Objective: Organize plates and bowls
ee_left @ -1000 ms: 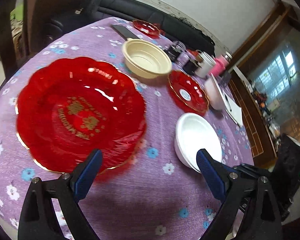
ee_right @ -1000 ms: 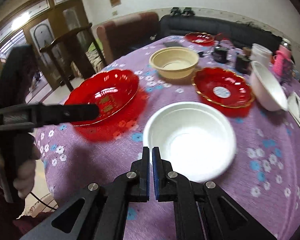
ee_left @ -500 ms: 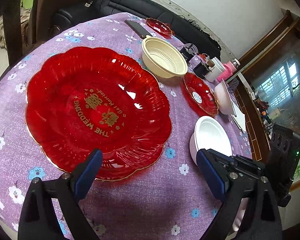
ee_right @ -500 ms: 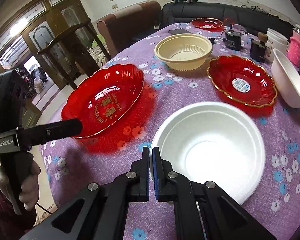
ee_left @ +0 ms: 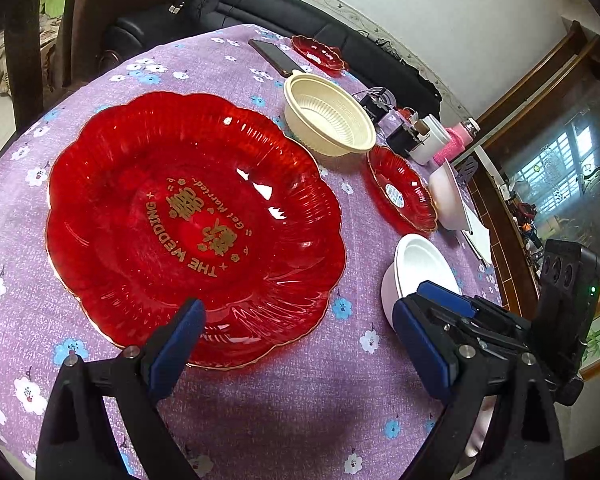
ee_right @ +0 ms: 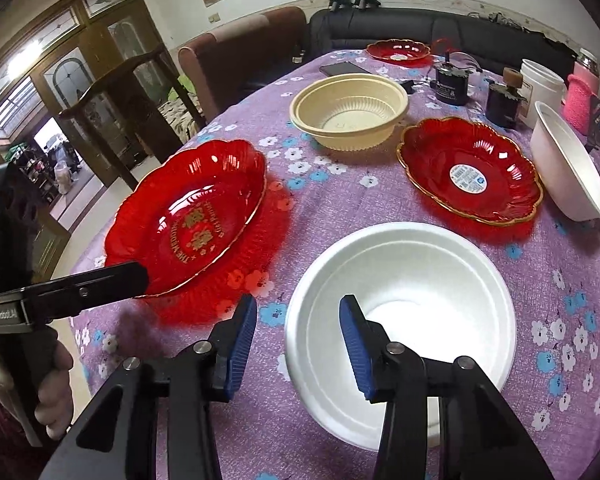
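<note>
A large red wedding plate point(ee_left: 188, 224) lies on the purple tablecloth; it also shows in the right wrist view point(ee_right: 188, 216). My left gripper point(ee_left: 296, 344) is open and empty, its left finger over the plate's near rim. My right gripper point(ee_right: 298, 328) is open, its jaws straddling the near rim of a white foam bowl point(ee_right: 412, 296), not closed on it. That bowl point(ee_left: 416, 264) shows in the left wrist view too. A cream bowl point(ee_right: 348, 108), a smaller red plate point(ee_right: 468, 168) and a tilted white bowl point(ee_right: 568, 168) lie further back.
A third small red plate point(ee_right: 398, 50), a phone point(ee_right: 342, 68), black jars point(ee_right: 452, 80), a white tub point(ee_right: 544, 84) and a pink bottle point(ee_right: 580, 92) crowd the far side. Chairs point(ee_right: 244, 48) and a black sofa point(ee_right: 440, 28) surround the round table.
My right gripper has opened from shut and moved onto the white bowl's near rim. My left gripper has moved closer over the large red plate's near edge.
</note>
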`<state>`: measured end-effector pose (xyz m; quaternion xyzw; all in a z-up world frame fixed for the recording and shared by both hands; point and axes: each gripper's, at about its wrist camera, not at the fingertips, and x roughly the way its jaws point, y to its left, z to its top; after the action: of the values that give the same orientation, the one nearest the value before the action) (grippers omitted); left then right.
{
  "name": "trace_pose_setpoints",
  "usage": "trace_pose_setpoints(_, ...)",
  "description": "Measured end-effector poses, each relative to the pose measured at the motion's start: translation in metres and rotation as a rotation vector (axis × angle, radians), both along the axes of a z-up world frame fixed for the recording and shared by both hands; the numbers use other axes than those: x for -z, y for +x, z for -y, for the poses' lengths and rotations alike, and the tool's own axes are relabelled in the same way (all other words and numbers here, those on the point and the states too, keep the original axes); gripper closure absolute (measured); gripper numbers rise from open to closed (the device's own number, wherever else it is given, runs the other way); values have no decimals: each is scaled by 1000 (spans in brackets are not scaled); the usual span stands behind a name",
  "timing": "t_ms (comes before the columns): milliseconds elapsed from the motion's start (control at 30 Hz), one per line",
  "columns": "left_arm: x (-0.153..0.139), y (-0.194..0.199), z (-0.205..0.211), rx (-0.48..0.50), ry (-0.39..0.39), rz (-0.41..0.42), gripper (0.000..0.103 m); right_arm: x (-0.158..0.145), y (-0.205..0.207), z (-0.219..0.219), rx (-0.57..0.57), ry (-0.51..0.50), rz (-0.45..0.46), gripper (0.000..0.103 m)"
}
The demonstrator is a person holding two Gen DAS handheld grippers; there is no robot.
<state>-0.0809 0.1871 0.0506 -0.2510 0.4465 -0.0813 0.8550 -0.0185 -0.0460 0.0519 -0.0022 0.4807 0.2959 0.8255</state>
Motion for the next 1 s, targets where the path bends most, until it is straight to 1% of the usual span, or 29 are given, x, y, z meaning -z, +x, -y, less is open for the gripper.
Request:
trace_pose_setpoints(33,0,0,0,-1,-1,-1,9,2,2,1,2,-1,-14,80)
trace_pose_setpoints(67,0,0,0,-1,-1,-1,9,3,2,0,0,1,-24,83)
trace_pose_setpoints(233,0,0,0,-1,-4,0,9,6,2,-2,0,-3,-29,83)
trace_pose_setpoints(400,0,0,0,-1,-7,3,9,6,1,-7,-2,-24,-15,83)
trace_pose_setpoints(500,0,0,0,0,-8,5,9,8,2,-9,7,-39,-23,83)
trace_pose_setpoints(633,-1,-1,-1,3,-12,7,9,1,1,-6,39,-20,-2,90)
trace_pose_setpoints(667,-1,0,0,3,-13,7,9,-1,2,-4,46,-10,-2,90)
trace_pose_setpoints(767,0,-1,-1,5,-12,9,9,-5,5,6,57,58,-33,90)
trace_pose_setpoints(867,0,-1,-1,5,-13,10,9,-5,8,17,71,151,-91,91)
trace_pose_setpoints(933,0,-1,-2,6,-12,10,9,-3,10,26,82,229,-141,91)
trace_pose_setpoints(1000,1,-2,-2,7,-12,11,9,3,14,38,94,350,-219,91)
